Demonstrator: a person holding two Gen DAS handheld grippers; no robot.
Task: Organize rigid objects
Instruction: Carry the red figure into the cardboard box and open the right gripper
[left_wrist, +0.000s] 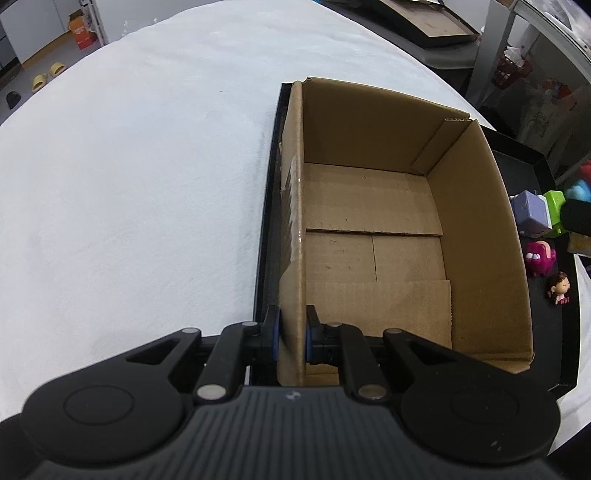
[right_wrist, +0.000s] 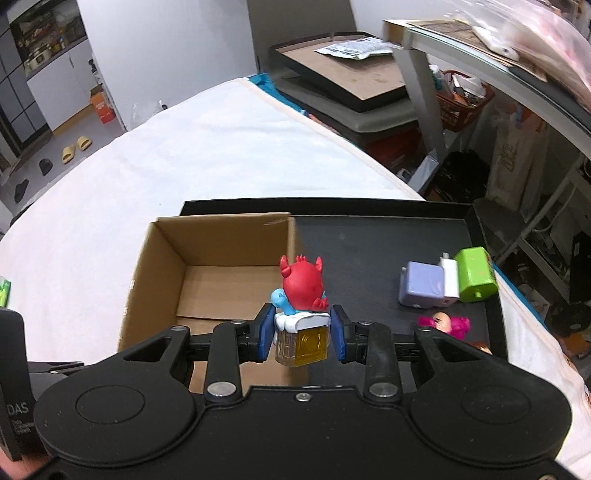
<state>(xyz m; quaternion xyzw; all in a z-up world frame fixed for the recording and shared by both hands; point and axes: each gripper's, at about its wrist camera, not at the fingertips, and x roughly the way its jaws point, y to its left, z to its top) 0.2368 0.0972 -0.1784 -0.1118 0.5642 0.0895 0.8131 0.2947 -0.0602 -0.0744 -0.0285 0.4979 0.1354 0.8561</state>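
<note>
Cardboard box (left_wrist: 373, 236) is seen empty on black tray (right_wrist: 369, 236); its near wall is pinched by left gripper (left_wrist: 292, 338). Red-headed figurine (right_wrist: 302, 314) on clear yellow base is held between right gripper (right_wrist: 301, 334) pads, jaws partly closed, over the box's right wall. Purple cube toy (right_wrist: 421, 284), green toy (right_wrist: 474, 275) and pink figure (right_wrist: 448, 324) are left on tray. "DAS" is read on black object (right_wrist: 14, 406).
</note>
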